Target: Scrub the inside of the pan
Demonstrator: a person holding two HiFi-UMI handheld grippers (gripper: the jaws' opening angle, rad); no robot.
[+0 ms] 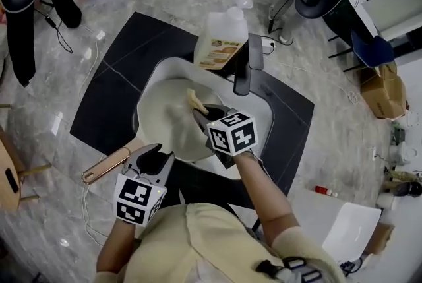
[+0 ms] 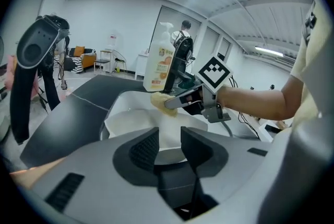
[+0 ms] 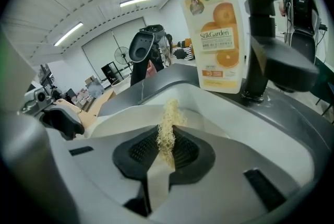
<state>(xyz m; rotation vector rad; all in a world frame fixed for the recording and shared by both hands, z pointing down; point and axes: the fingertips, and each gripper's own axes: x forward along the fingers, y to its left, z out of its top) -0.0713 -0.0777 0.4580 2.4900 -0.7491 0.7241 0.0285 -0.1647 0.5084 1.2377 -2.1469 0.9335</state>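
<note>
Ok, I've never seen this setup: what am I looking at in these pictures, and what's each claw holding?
No robot here: a person holds a two-jaw tool in each hand. One picture comes from a head camera looking down; the other two come from cameras riding on the tools. A cream pan with a wooden handle sits in a white sink, by a soap bottle and black faucet. The right claw is shut on a yellowish scrubber over the pan. The left claw is open and empty, near the handle.
</note>
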